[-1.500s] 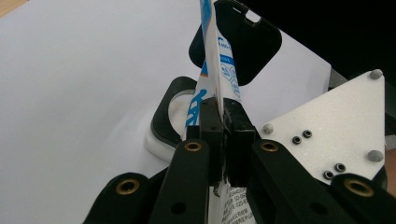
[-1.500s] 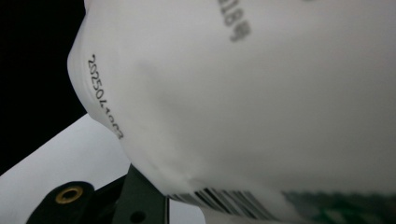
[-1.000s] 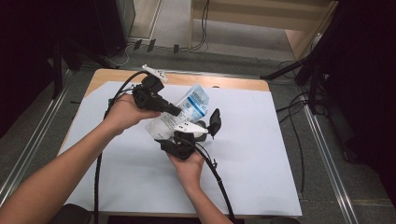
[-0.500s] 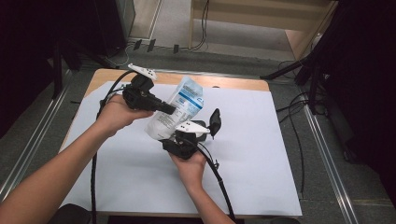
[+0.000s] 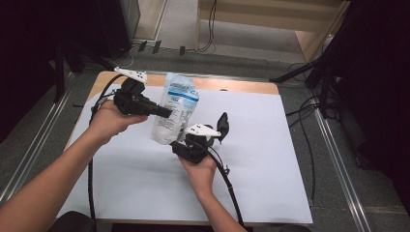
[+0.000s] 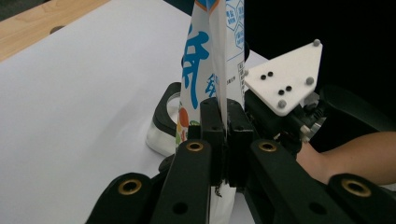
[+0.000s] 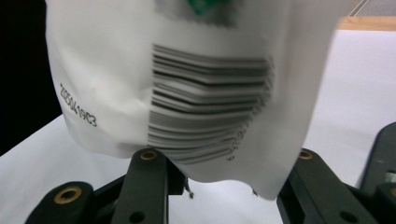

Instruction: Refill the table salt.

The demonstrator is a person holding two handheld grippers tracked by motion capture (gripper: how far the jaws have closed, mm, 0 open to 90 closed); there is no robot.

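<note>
pouch [image 5: 175, 108]: upright above bench [image 5: 270, 159] | left tongs [image 5: 167, 114]: clamped on its edge from 9 o'clock | right tongs [image 5: 193, 141]: partly spread around its base, at 6 o'clock

Even overhead light on the white sheet [image 5: 270, 159], bright and flat, soft short shadows under the hands. Surroundings beyond the sheet dim to black. High view soft, low detail. Pouch [image 7: 196, 88] close to the right gripper view's lens: barcode blurred, top smeared. Left gripper view sharp near the jaws.
</note>
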